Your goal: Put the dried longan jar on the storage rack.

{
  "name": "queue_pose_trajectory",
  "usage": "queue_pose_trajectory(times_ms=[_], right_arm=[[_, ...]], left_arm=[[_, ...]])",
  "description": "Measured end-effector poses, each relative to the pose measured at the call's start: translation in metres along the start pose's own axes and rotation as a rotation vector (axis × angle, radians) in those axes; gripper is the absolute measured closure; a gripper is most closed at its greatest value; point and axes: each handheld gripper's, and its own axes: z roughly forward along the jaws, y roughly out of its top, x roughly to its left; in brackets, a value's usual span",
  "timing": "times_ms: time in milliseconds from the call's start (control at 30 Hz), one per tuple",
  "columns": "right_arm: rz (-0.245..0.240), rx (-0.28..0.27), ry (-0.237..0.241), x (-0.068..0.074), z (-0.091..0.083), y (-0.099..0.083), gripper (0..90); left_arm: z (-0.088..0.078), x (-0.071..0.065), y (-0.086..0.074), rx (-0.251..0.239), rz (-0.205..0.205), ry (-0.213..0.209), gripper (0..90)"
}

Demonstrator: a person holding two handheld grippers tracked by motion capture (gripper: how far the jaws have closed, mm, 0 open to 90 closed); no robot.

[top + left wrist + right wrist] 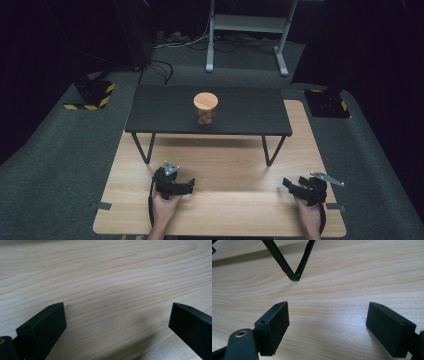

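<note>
Left gripper (pixel 189 186): we see it resting low on the table (pixel 220 160), held by the left hand (pixel 165 205). In its own view (pixel 116 317) the jaws stand wide apart with nothing but bare wood between them.
Right gripper (pixel 286 184): we find it held by the right hand (pixel 309 216) near the table's right edge, well apart from the left gripper. In its own view (pixel 328 317) the jaws are spread wide and hold nothing.
Jar (pixel 205 109): we see it ahead of both grippers and above them, upright on the shelf (pixel 165 107), roughly midway between them sideways. It has a round wooden lid; brownish contents show through the glass, but we cannot tell what they are.
Shelf: a dark raised board on thin black legs, standing on the table beyond both grippers.
Shelf leg (pixel 294 265): a V-shaped leg touches the wood just ahead of the right gripper's jaws, toward the left of its view.
Table: light wood grain lies under both grippers.
</note>
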Motion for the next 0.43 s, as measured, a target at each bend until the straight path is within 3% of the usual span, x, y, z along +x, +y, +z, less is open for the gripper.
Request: queue_pose_trajectory(times_ms=[433], right_arm=[[-0.007, 0.002, -0.008, 0.0021, 0.0003, 0.0004, 18.1]], left_arm=[[-0.0002, 0.0004, -0.0001, 0.001, 0.003, -0.006, 1.4]])
